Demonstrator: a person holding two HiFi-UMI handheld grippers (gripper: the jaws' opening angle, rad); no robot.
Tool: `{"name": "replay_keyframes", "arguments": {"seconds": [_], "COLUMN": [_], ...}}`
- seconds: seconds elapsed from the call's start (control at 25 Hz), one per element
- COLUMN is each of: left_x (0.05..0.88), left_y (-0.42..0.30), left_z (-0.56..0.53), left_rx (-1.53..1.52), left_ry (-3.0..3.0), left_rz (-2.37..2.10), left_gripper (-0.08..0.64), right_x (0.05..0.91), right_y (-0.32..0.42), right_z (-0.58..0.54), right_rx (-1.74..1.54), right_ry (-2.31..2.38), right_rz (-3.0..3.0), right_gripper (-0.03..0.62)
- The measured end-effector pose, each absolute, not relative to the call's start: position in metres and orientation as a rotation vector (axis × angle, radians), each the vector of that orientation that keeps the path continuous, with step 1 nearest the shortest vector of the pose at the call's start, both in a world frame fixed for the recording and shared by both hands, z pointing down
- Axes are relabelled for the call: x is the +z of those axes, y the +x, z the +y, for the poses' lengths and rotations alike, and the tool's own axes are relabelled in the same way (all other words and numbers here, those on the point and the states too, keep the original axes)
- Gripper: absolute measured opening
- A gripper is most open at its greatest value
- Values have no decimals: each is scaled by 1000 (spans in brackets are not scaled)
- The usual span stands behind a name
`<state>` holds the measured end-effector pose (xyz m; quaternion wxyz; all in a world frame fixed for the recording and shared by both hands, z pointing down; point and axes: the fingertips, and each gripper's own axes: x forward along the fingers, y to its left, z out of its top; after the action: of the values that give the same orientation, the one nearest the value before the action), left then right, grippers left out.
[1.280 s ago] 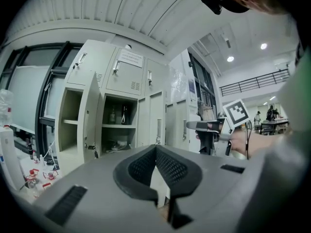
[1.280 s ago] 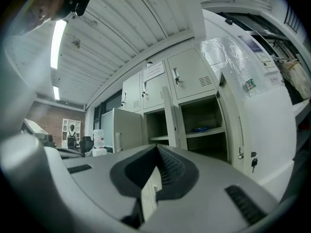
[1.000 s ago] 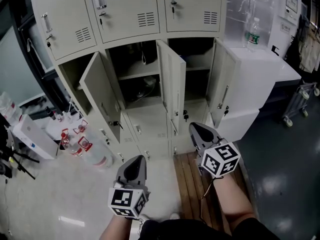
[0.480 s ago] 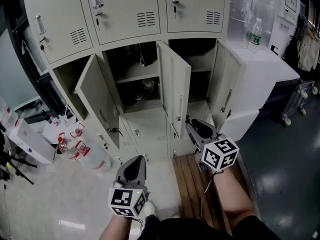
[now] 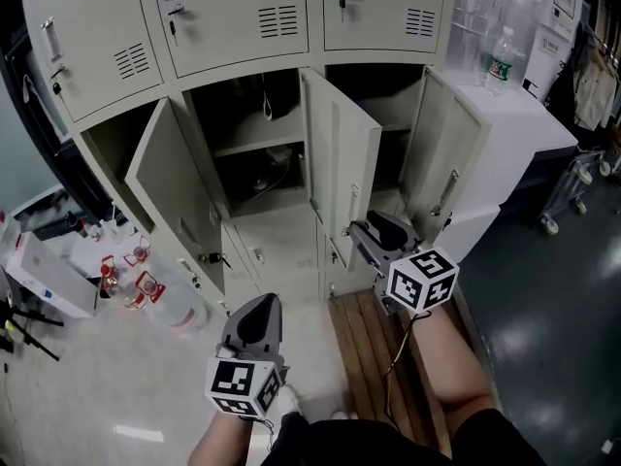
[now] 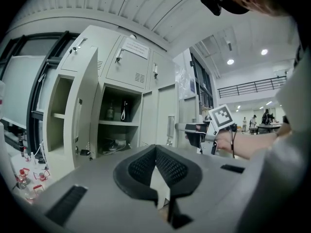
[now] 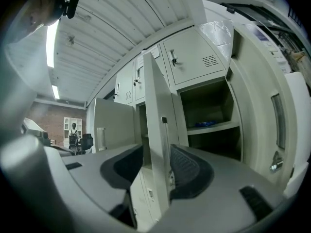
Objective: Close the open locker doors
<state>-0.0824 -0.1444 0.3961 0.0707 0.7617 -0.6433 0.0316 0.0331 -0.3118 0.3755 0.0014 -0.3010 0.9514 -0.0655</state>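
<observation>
A bank of pale lockers (image 5: 291,27) stands ahead with its top row closed and three doors in the row below hanging open: the left door (image 5: 170,197), the middle door (image 5: 342,168) and the right door (image 5: 448,163), each swung out toward the person. The right gripper (image 5: 367,231) is held level at the free edge of the middle door, near its handle. Its jaws have just been opening and stand wide, with that door's edge (image 7: 155,130) between them and the pads not pressing on it. The left gripper (image 5: 258,311) is lower and nearer the person, well apart from the left door, and its jaws are closed together with nothing between them. It points toward the open compartments. Wooden boards (image 5: 364,343) lie on the floor below the right gripper. Bottles (image 5: 146,284) sit on the floor by the left door, and a water bottle (image 5: 500,61) stands on the white cabinet (image 5: 529,115) beside the lockers.
</observation>
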Motion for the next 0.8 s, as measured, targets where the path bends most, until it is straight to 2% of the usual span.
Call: {"name": "replay_keyframes", "arguments": {"seconds": [0.2,0.8], "left_x": [400,401], "left_y": [-86,-102], "left_z": [-153,-149], "left_rx": [95,76], "left_ry": [2297,2280], "left_rz": [-1916,-1924], "left_gripper": [3,3], "right_x": [378,380], "right_y": [24,-1], "right_z": [-321,-312], "right_rx": [-208,-190], "right_ry": [-935,-871], "right_rz": [2999,3046], "right_gripper": [181,156]}}
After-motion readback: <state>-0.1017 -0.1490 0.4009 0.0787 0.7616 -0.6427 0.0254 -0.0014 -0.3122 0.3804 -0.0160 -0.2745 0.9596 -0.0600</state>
